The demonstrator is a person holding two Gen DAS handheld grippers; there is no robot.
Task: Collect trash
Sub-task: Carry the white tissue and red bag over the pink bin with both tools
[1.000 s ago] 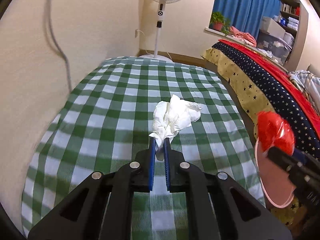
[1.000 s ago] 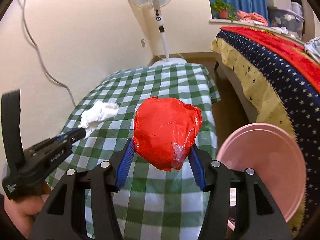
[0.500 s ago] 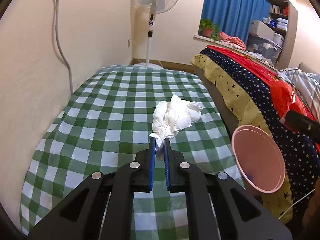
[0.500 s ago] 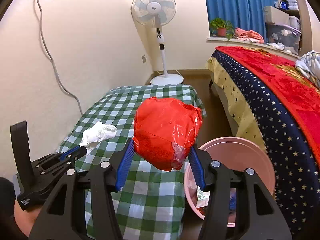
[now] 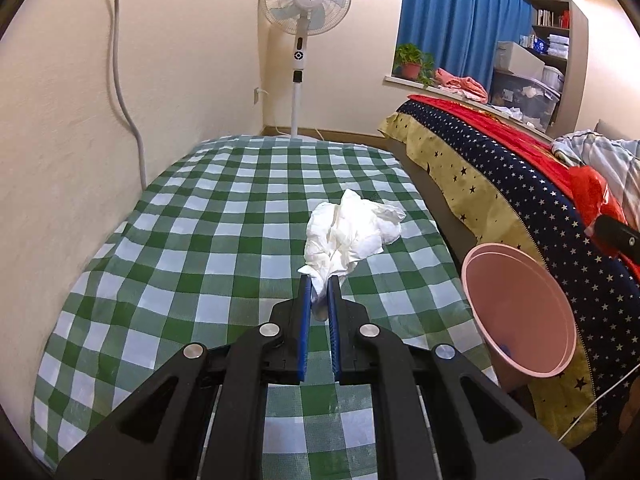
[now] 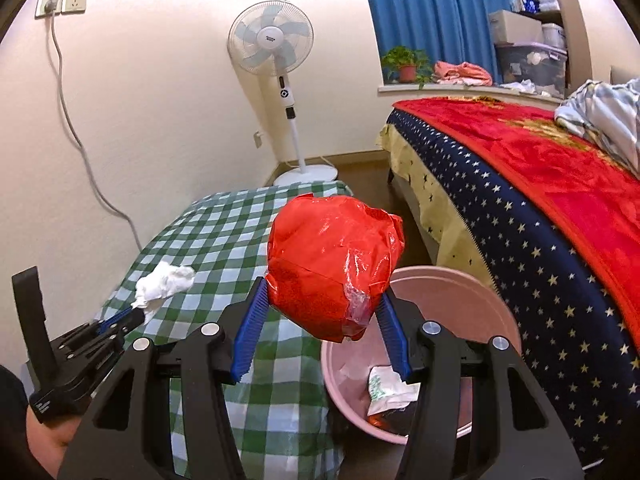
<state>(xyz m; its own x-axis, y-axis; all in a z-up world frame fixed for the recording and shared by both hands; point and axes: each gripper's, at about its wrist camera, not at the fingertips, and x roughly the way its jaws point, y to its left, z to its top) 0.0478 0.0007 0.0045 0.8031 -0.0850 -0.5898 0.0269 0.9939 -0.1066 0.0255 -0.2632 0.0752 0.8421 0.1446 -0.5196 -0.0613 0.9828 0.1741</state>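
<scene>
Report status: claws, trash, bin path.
Left claw shut on white tissue. Right claw shut on red bag, above pink bin. Nothing blocking.

Cream walls (image 5: 192, 60) fill the left, a white standing fan (image 5: 306, 4) stands upper centre, blue curtains (image 5: 460, 20) hang upper right, and a star-patterned bed (image 6: 520, 216) runs along the right.

Both views are lit evenly by warm indoor light, brightest along the top right corner of the left wrist view. Only soft shadows are cast. Glare is seen on the red plastic bag (image 6: 334, 268). Straight lines are bent by fisheye distortion, and the corners are blacked out. Focus is sharp throughout.
</scene>
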